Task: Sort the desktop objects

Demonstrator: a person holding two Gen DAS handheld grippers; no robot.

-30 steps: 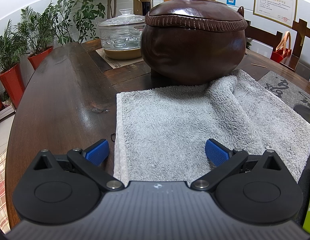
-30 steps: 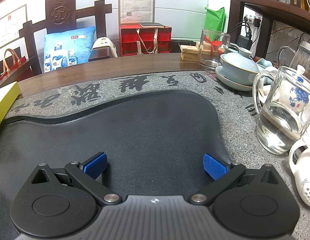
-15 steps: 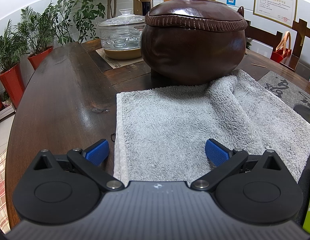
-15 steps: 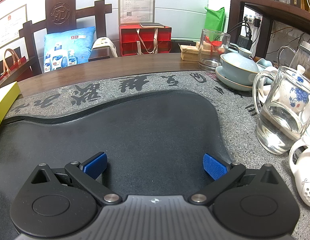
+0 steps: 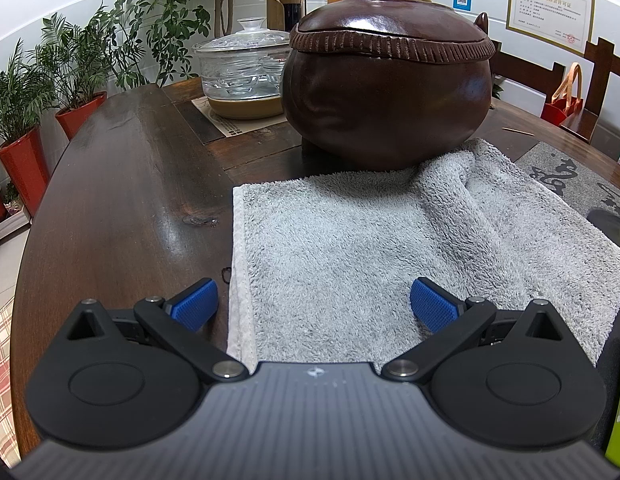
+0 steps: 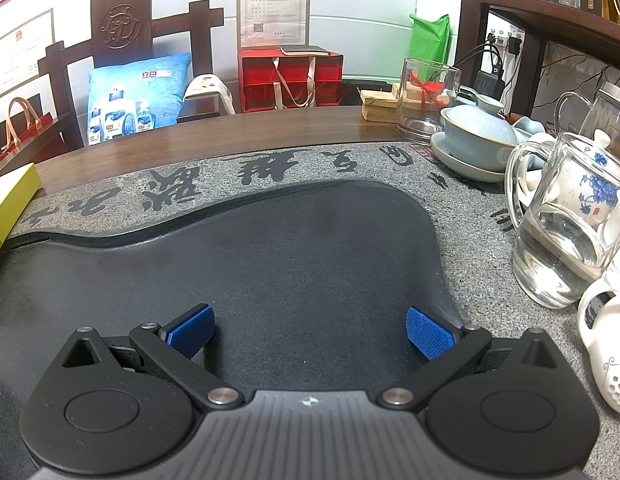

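Both grippers, left (image 5: 313,300) and right (image 6: 310,330), hung spread and empty. Sorting looked unstarted; likely next, reaching the glass jug (image 6: 565,224) at two o'clock.

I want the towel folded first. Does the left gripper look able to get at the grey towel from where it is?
Probably yes. The left gripper is open just above the grey towel, with nothing between them; only the towel's far edge lies against the brown pot.

Bright, even light — sharp, fisheye-bent edges
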